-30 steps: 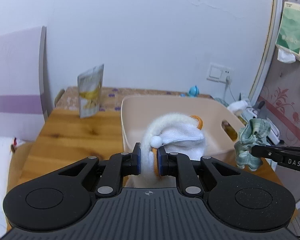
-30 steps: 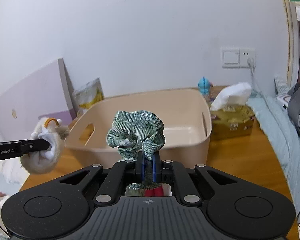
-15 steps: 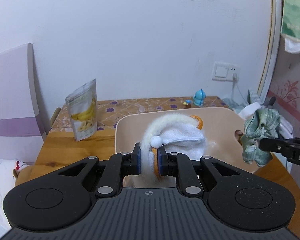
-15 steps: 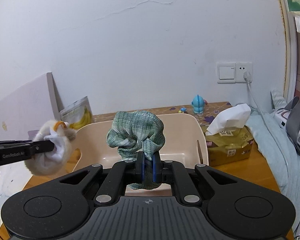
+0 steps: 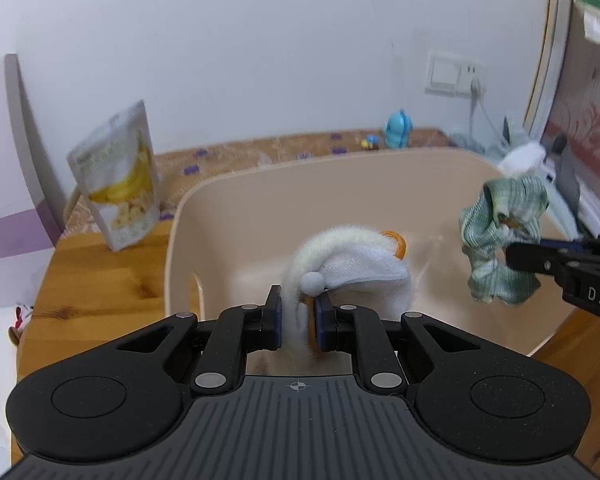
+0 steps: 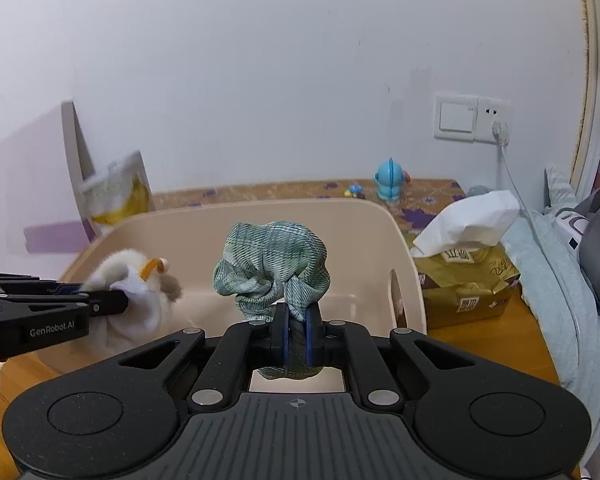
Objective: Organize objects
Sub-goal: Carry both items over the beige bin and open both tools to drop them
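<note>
At the far left a pale board point(image 5: 4, 184) with a purple stripe leans against the wall, and just right of it a banana snack pouch point(image 5: 118, 178) stands upright on the wooden table point(image 5: 96, 280), near the left rim of the beige tub point(image 5: 220, 216) but apart from it. The left gripper point(image 5: 298, 322) is clamped on a white plush toy point(image 5: 352, 276) with fluffy trim, a small grey pompom and an orange loop; the toy hangs in the air over the tub's inside, toward its left half, touching neither floor nor wall as far as can be seen. In the right wrist view the same toy point(image 6: 128, 292) shows at the left, pinched at the tip of the left gripper. Further right, the right gripper point(image 6: 296, 334) is shut tight on a green checked scrunchie point(image 6: 272, 264), whose bunched loop stands up above the pads while a fold hangs below them; it too is held in the air over the tub, toward the right side. Behind the tub, on a patterned mat point(image 6: 260, 192) by the wall, stands a small blue figure point(image 6: 390, 180). Right of the tub a gold tissue box point(image 6: 468, 284) with a white tissue sticking up rests on the table, just beside the tub wall. On the wall above is a switch and socket point(image 6: 472, 118) with a white cable plugged in.
</note>
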`<state>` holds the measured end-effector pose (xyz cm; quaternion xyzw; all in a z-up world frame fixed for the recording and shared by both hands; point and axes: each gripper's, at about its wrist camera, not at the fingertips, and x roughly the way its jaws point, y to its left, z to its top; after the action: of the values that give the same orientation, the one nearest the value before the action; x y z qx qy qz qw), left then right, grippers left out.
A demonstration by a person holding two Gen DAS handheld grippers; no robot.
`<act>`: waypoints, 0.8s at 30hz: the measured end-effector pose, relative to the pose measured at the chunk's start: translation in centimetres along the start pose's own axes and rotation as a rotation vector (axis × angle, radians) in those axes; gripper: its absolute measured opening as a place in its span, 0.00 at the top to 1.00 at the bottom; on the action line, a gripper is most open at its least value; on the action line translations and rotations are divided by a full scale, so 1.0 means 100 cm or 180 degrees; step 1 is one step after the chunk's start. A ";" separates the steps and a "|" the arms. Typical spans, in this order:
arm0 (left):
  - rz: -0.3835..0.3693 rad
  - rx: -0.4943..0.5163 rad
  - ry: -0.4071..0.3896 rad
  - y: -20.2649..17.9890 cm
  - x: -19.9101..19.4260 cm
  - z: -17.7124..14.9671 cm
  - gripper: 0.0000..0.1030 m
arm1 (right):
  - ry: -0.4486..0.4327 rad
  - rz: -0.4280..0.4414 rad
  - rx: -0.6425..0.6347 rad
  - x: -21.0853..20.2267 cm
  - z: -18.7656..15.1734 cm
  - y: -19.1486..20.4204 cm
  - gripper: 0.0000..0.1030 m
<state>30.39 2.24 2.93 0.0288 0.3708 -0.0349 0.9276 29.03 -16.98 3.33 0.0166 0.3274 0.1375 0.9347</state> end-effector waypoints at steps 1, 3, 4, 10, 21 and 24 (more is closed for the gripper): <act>0.0002 0.0021 0.0030 -0.001 0.003 -0.001 0.85 | 0.0033 -0.0022 -0.0021 0.004 0.000 0.001 0.92; 0.0012 0.0095 0.0070 -0.004 0.008 0.000 0.85 | 0.0114 -0.0043 -0.0055 0.011 -0.001 0.002 0.92; 0.0022 0.0126 0.0089 -0.005 0.010 0.000 0.85 | 0.0157 -0.0044 -0.0070 0.014 -0.001 0.003 0.92; 0.0009 0.0152 0.0350 -0.006 0.030 -0.003 0.85 | 0.0399 -0.0108 -0.0202 0.030 -0.003 0.007 0.91; -0.0043 0.0099 0.0715 -0.006 0.048 -0.005 0.75 | 0.0694 -0.0175 -0.0430 0.048 -0.006 0.016 0.78; -0.0041 0.0081 0.0737 -0.006 0.047 -0.003 0.58 | 0.0698 -0.0177 -0.0406 0.050 -0.007 0.015 0.72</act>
<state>33.52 1.42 -0.51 0.0420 0.4752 -0.0420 0.8779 31.95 -14.21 -0.10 -0.0671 0.4186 0.1331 0.8959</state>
